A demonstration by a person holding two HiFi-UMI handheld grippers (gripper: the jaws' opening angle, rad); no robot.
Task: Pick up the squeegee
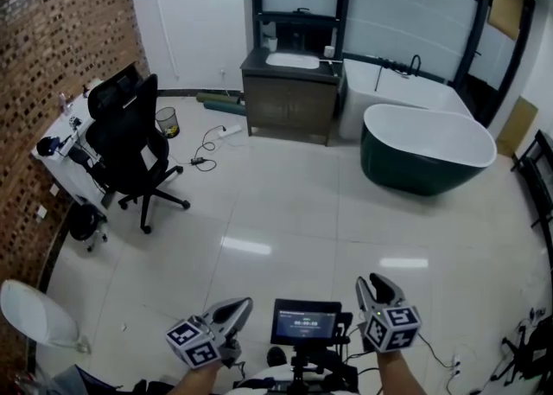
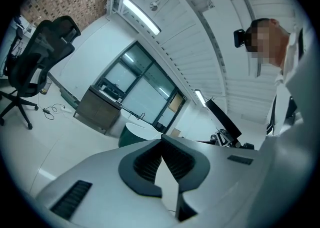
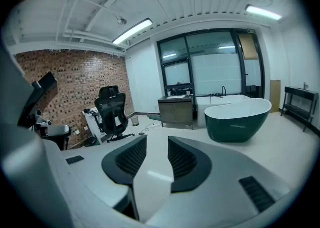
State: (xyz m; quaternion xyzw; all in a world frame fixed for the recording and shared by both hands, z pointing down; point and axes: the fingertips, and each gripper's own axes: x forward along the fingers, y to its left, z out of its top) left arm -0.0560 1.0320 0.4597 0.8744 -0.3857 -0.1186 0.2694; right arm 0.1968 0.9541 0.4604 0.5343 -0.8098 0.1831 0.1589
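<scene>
Right hand-held gripper [image 1: 374, 284] is released and empty, my left hand-held gripper [image 1: 243, 304] clenched on nothing, both well short of the bathtub [image 1: 423, 160]. No squeegee shows anywhere; I judge this the searching step, so next I must locate it.

In the head view the office chair [image 1: 130, 147] is covering part of the white desk [image 1: 62, 130] behind it, and the clutter lying there is showing too small to name. The few items on the vanity [image 1: 289, 95] top are showing just as small. The green bathtub [image 1: 428, 151] is hiding the lower wall of the white tub [image 1: 393, 91]. A dark rack [image 1: 537, 177] is being cut by the right edge, and the print on the small screen [image 1: 305, 322] is showing too fine to read. In the left gripper view the left gripper [image 2: 161, 141] is blocking the floor beneath it, and the person's torso [image 2: 295, 122] is running off the right edge.
</scene>
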